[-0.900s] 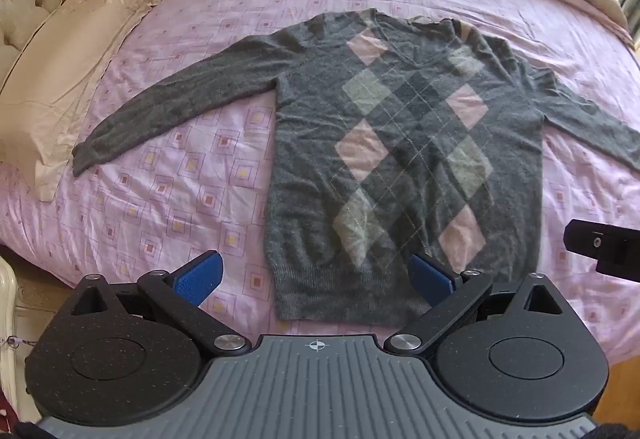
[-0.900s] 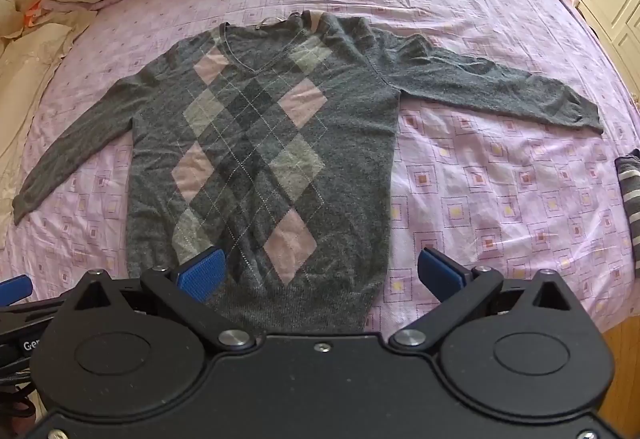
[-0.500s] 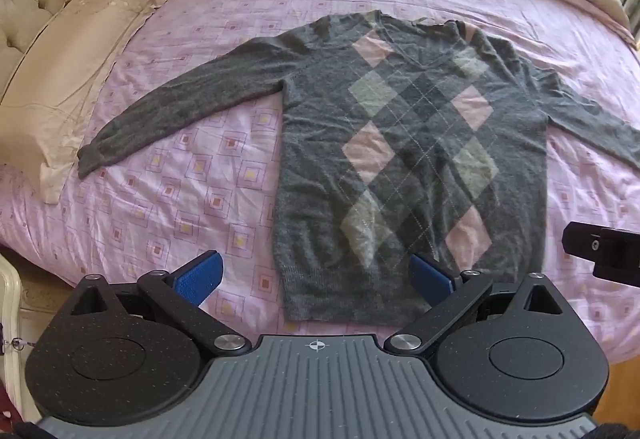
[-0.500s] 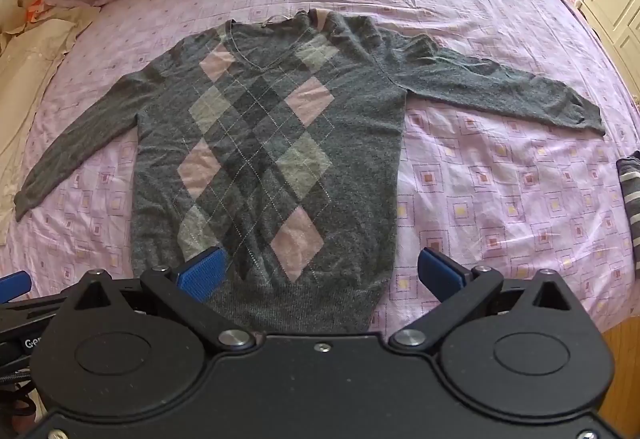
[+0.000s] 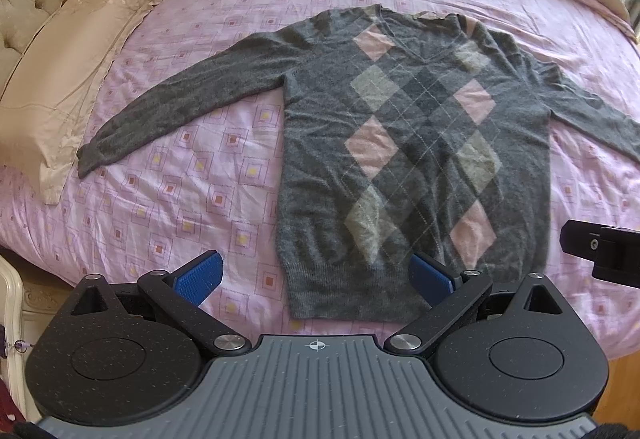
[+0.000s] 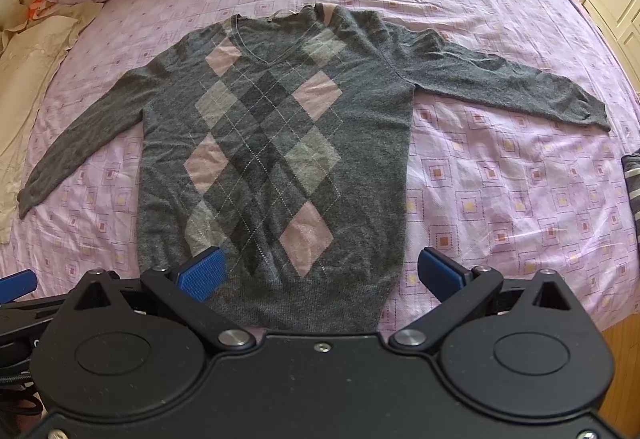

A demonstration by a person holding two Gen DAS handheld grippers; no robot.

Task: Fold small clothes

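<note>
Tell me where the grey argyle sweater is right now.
The grey argyle sweater lies flat, front up, on the pink bedspread, sleeves spread, its hem nearest both open hand-held grippers; cream pillows lie beyond its left sleeve.

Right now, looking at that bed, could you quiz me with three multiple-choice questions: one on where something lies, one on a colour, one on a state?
1. Where does the sweater lie?
A. Flat on the pink bedspread
B. On the floor
C. Draped over the pillow

2. What is the sweater's main colour?
A. Red
B. Grey
C. White

3. How do the jaws of the left gripper and right gripper stand?
A. Both shut on the sweater
B. One shut
C. Both open, holding nothing

Answers: 1 A, it is spread out with both sleeves out sideways. 2 B, grey knit with pink and pale diamonds. 3 C, the blue pads stand wide apart over the hem.
</note>
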